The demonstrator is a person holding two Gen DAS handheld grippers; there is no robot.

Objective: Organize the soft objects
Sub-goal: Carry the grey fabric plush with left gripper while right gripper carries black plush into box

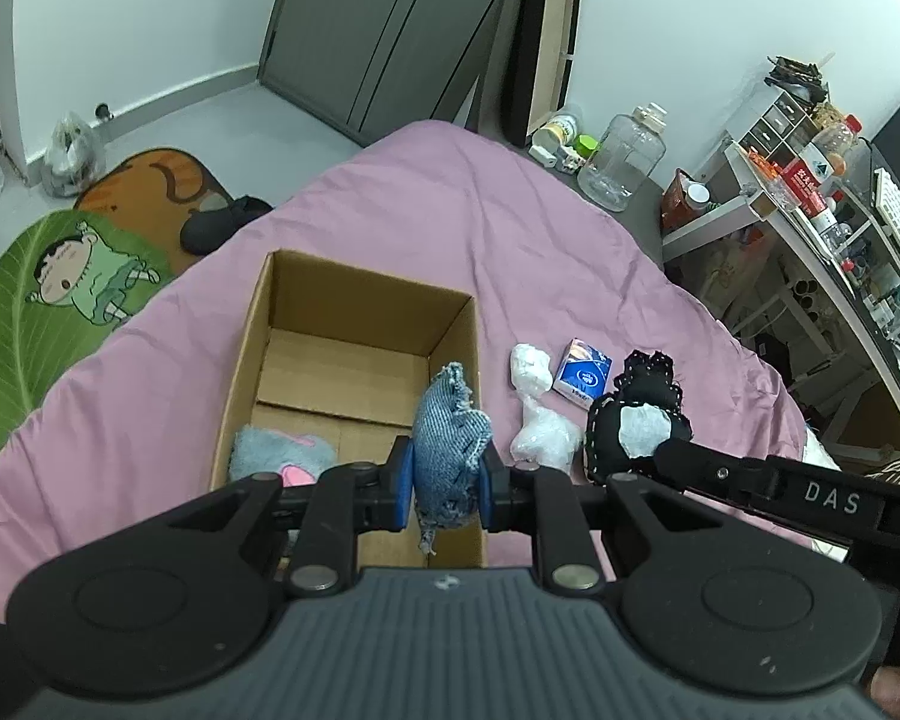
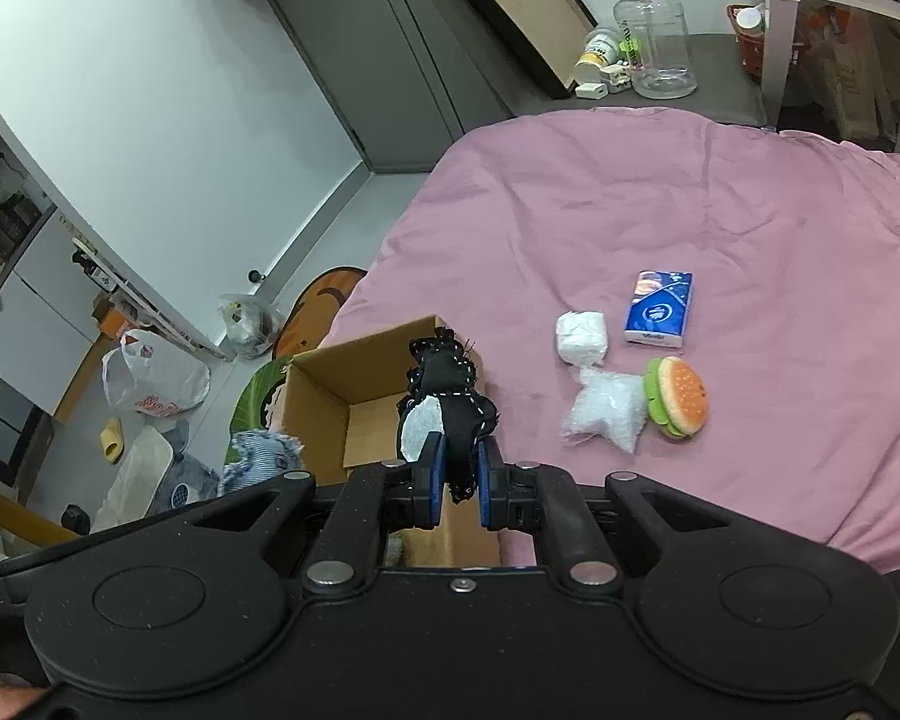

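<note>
Denim pouch (image 1: pixel 448 447), pinched upright in the left tongs (image 1: pixel 447 483), hangs over the cardboard box (image 1: pixel 252 336) on the bed (image 1: pixel 510 228); the right tongs (image 2: pixel 456 483), clamping a black stitched pouch (image 2: pixel 450 402), stand just right of the box's near corner, the left nearer a drop.

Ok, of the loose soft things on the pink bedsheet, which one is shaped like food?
The plush hamburger: tan bun with green lettuce edge, beside the clear plastic bag. The white bundle and blue tissue pack are plain packages.
</note>
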